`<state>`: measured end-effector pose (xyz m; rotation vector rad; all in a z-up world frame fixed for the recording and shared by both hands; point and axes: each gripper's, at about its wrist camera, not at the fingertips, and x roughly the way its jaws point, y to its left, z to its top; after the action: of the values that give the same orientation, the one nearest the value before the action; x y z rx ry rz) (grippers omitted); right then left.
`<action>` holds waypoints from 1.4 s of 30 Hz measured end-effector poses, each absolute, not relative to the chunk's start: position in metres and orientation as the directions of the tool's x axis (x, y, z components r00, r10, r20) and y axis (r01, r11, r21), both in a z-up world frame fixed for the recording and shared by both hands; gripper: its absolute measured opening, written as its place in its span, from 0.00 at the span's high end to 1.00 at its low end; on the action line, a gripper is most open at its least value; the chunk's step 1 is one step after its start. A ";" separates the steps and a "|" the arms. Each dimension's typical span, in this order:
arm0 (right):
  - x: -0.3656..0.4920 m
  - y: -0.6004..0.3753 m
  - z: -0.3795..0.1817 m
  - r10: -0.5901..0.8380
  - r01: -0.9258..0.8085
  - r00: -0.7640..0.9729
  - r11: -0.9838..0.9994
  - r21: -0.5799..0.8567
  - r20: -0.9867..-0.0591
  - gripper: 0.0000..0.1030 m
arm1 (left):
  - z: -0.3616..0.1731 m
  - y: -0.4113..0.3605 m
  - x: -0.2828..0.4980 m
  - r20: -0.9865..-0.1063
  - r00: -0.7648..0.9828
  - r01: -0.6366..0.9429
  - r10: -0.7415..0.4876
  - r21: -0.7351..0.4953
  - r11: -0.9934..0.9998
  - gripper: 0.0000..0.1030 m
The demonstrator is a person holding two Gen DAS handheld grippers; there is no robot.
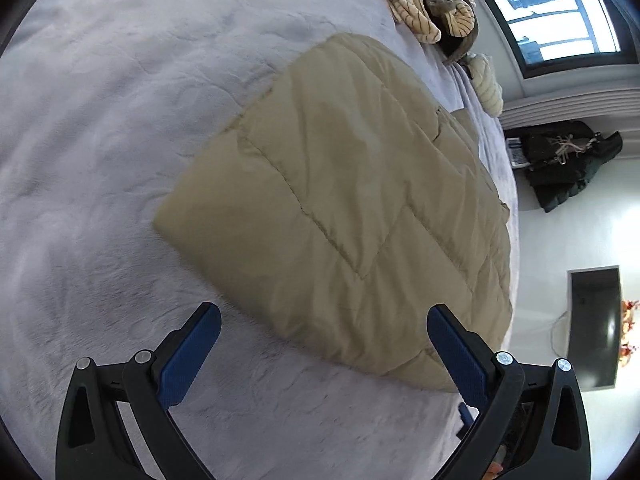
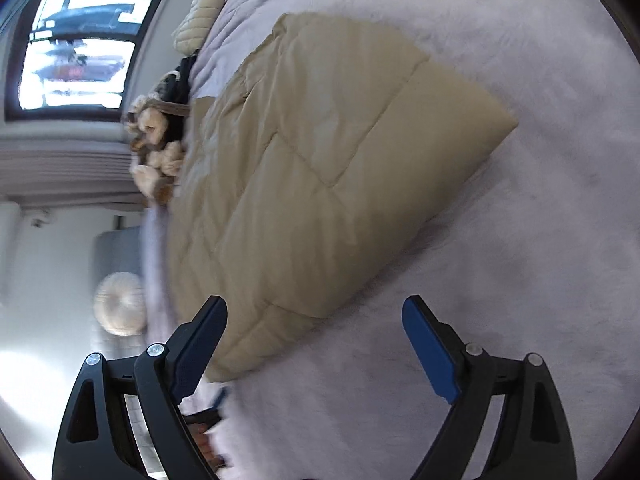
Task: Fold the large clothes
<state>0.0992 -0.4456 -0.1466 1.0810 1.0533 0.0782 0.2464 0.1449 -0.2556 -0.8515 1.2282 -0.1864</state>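
A beige quilted puffer garment (image 1: 352,208) lies folded into a thick rectangle on a pale lilac plush bed cover (image 1: 100,140). My left gripper (image 1: 324,332) is open and empty, held just short of the garment's near edge, its right finger over the near corner. In the right wrist view the same garment (image 2: 320,160) lies ahead. My right gripper (image 2: 316,320) is open and empty above the garment's near edge, its left finger (image 2: 200,344) over the near corner.
A heap of cream striped and brown clothes (image 1: 424,0) lies at the far edge of the bed (image 2: 156,148). A cream quilted item (image 1: 486,80) lies near it. Dark clothes (image 1: 560,164), a window (image 1: 552,12) and a dark screen (image 1: 596,328) lie beyond the bed.
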 end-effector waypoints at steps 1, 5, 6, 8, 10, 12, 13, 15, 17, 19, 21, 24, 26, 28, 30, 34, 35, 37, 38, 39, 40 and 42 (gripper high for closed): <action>0.101 -0.446 -0.150 0.535 0.415 0.545 0.497 0.762 -0.646 0.12 | -0.261 0.144 0.248 -0.736 0.361 -0.312 -0.573 -0.674 0.669 0.00; 0.111 -0.449 -0.165 0.551 0.417 0.552 0.468 0.779 -0.626 0.11 | -0.278 0.142 0.255 -0.699 0.380 -0.345 -0.606 -0.715 0.608 0.00; 0.112 -0.449 -0.168 0.554 0.419 0.555 0.459 0.784 -0.621 0.11 | -0.280 0.143 0.256 -0.693 0.385 -0.351 -0.609 -0.720 0.598 0.00; 0.118 -0.451 -0.176 0.560 0.426 0.570 0.425 0.799 -0.601 0.11 | -0.285 0.142 0.263 -0.683 0.396 -0.356 -0.613 -0.730 0.584 0.00; 0.124 -0.454 -0.181 0.572 0.423 0.587 0.387 0.819 -0.573 0.11 | -0.287 0.139 0.273 -0.680 0.407 -0.351 -0.610 -0.733 0.583 0.00; 0.133 -0.455 -0.188 0.581 0.418 0.602 0.354 0.836 -0.548 0.11 | -0.289 0.137 0.283 -0.683 0.413 -0.352 -0.602 -0.730 0.586 0.00; 0.139 -0.455 -0.193 0.587 0.416 0.608 0.339 0.844 -0.535 0.11 | -0.291 0.136 0.287 -0.685 0.418 -0.356 -0.596 -0.728 0.587 0.00; 0.147 -0.454 -0.200 0.596 0.405 0.622 0.311 0.860 -0.509 0.11 | -0.295 0.133 0.295 -0.690 0.427 -0.365 -0.585 -0.723 0.586 0.00; 0.156 -0.452 -0.207 0.599 0.395 0.633 0.295 0.870 -0.490 0.11 | -0.299 0.132 0.301 -0.694 0.439 -0.371 -0.571 -0.719 0.588 0.00; 0.161 -0.450 -0.210 0.598 0.388 0.638 0.295 0.873 -0.486 0.11 | -0.301 0.131 0.308 -0.705 0.442 -0.377 -0.555 -0.707 0.598 0.00; 0.164 -0.449 -0.212 0.597 0.385 0.641 0.294 0.875 -0.482 0.11 | -0.301 0.128 0.313 -0.718 0.444 -0.388 -0.536 -0.693 0.608 0.00; 0.164 -0.448 -0.211 0.594 0.390 0.642 0.292 0.873 -0.485 0.11 | -0.296 0.123 0.319 -0.741 0.449 -0.394 -0.500 -0.666 0.633 0.24; 0.155 -0.450 -0.210 0.589 0.401 0.639 0.294 0.868 -0.495 0.17 | -0.291 0.122 0.321 -0.728 0.452 -0.368 -0.515 -0.679 0.635 0.48; 0.154 -0.448 -0.210 0.584 0.422 0.626 0.303 0.854 -0.517 0.33 | -0.283 0.122 0.321 -0.714 0.458 -0.339 -0.530 -0.691 0.638 0.66; 0.153 -0.448 -0.209 0.597 0.423 0.623 0.285 0.860 -0.505 0.52 | -0.271 0.122 0.321 -0.709 0.465 -0.305 -0.530 -0.691 0.655 0.78; 0.146 -0.446 -0.198 0.603 0.383 0.643 0.280 0.880 -0.472 0.75 | -0.244 0.121 0.317 -0.670 0.491 -0.236 -0.557 -0.718 0.655 0.84; 0.144 -0.444 -0.192 0.607 0.365 0.648 0.284 0.887 -0.460 0.77 | -0.235 0.121 0.316 -0.660 0.496 -0.215 -0.565 -0.723 0.656 0.84; 0.139 -0.442 -0.183 0.611 0.338 0.654 0.293 0.894 -0.447 0.77 | -0.221 0.122 0.311 -0.643 0.502 -0.182 -0.578 -0.732 0.657 0.84; 0.135 -0.441 -0.178 0.611 0.330 0.655 0.298 0.896 -0.444 0.78 | -0.215 0.123 0.306 -0.635 0.504 -0.167 -0.585 -0.736 0.656 0.84; 0.130 -0.440 -0.174 0.613 0.323 0.657 0.299 0.898 -0.440 0.78 | -0.209 0.125 0.302 -0.630 0.505 -0.154 -0.591 -0.739 0.656 0.84; 0.125 -0.440 -0.171 0.614 0.317 0.657 0.300 0.900 -0.437 0.78 | -0.203 0.126 0.298 -0.624 0.504 -0.144 -0.597 -0.742 0.654 0.84; 0.115 -0.439 -0.166 0.618 0.311 0.654 0.305 0.900 -0.435 0.78 | -0.194 0.127 0.290 -0.613 0.500 -0.129 -0.611 -0.751 0.648 0.84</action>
<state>0.1149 -0.4388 -0.1662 1.2899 0.8928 0.2439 0.2897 0.1274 -0.1939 -0.8438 1.0286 -0.3375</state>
